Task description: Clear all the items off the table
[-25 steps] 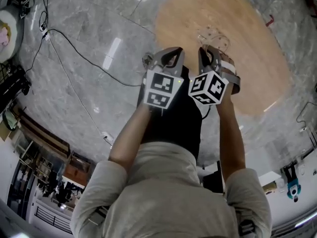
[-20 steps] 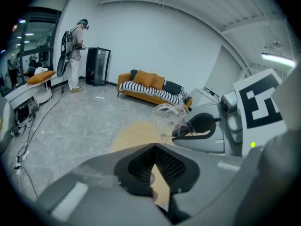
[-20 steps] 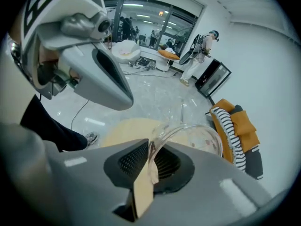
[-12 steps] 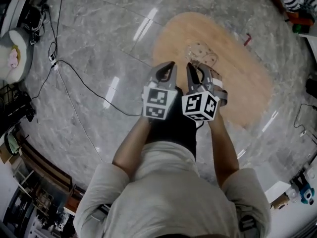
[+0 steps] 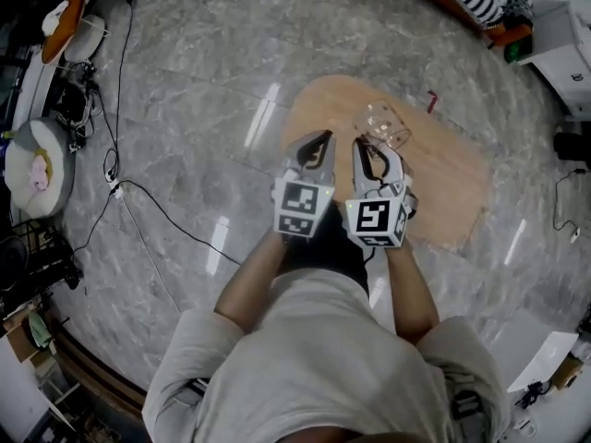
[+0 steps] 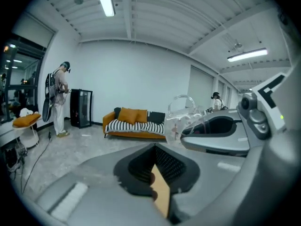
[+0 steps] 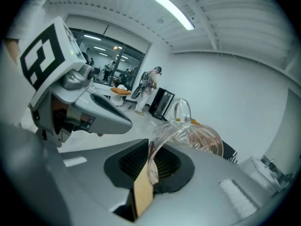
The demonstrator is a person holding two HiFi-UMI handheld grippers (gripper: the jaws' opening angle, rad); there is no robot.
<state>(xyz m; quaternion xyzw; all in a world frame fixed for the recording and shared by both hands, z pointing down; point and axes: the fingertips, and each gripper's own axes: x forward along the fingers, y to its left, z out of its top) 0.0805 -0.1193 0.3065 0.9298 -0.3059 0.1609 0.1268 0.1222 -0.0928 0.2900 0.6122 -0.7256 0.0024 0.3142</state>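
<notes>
A clear glass mug (image 5: 381,125) with a handle hangs over the oval wooden table (image 5: 443,187), far below in the head view. My right gripper (image 5: 372,151) is shut on the mug's rim; in the right gripper view the rim (image 7: 151,161) is pinched between the jaws and the mug body (image 7: 195,138) tilts away. My left gripper (image 5: 317,146) is held close beside it, shut with nothing between its jaws (image 6: 157,180). The mug (image 6: 181,114) and the right gripper (image 6: 221,135) show at the right of the left gripper view.
A small red object (image 5: 431,101) lies by the table's far edge. Black cables (image 5: 138,197) trail over the grey marble floor at left. A striped sofa (image 6: 134,124) and a standing person (image 6: 59,98) are far off. White furniture (image 5: 563,35) stands at upper right.
The table and floor have dropped farther away and look smaller in the head view. Both grippers stayed side by side, and the right one still holds the glass mug.
</notes>
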